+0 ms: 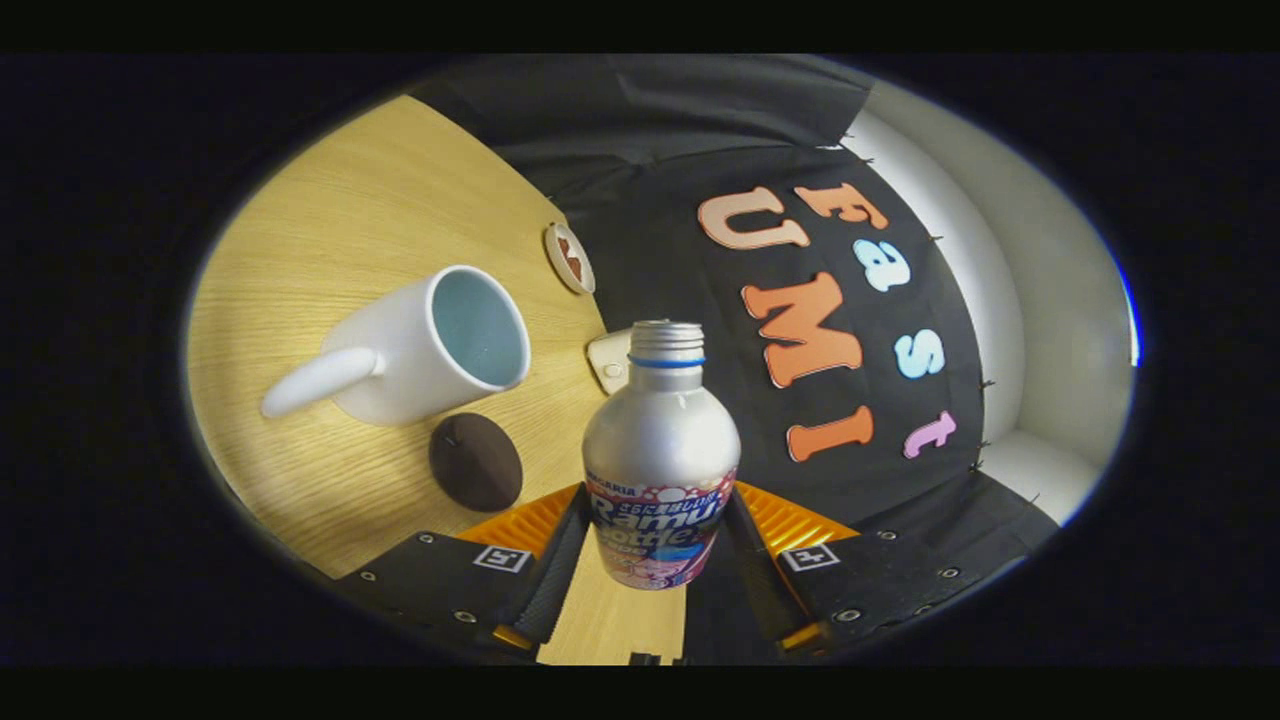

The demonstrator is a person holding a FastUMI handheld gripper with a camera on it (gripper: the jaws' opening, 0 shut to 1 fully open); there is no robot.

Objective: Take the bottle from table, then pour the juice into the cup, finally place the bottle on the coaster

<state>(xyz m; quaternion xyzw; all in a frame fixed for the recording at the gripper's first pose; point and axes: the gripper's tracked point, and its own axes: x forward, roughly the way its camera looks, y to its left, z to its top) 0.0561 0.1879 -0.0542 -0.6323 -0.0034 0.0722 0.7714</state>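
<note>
Tongs [655,545] clamped on bottle [661,455], one finger pressing each flank of the printed lower body; grip sits low, well below the shoulder. Bottle raised off table [350,200], tilted with the whole view, neck aimed just beside cup [430,345] rather than over its mouth. Cap absent, threaded neck open, blue ring under the threads. Cup standing on table ahead of the left finger, handle toward the tongs, interior apparently empty; pour judged not yet begun. Risks: low grip on a smooth metal body, so possible slip or rotation between fingers once tilt increases; open neck short of the cup rim, so juice likely onto the wood if tipping starts before closing the gap; cup light, handle sticking out, could be knocked by the bottle shoulder on approach. Dark round coaster [476,461] close by the cup base, so spill there would wet the landing spot. Count: one bottle, one cup, one dark coaster, one small pale round disc [570,258] further back, one pale object [610,362] partly hidden behind the neck, identity unclear.
</note>
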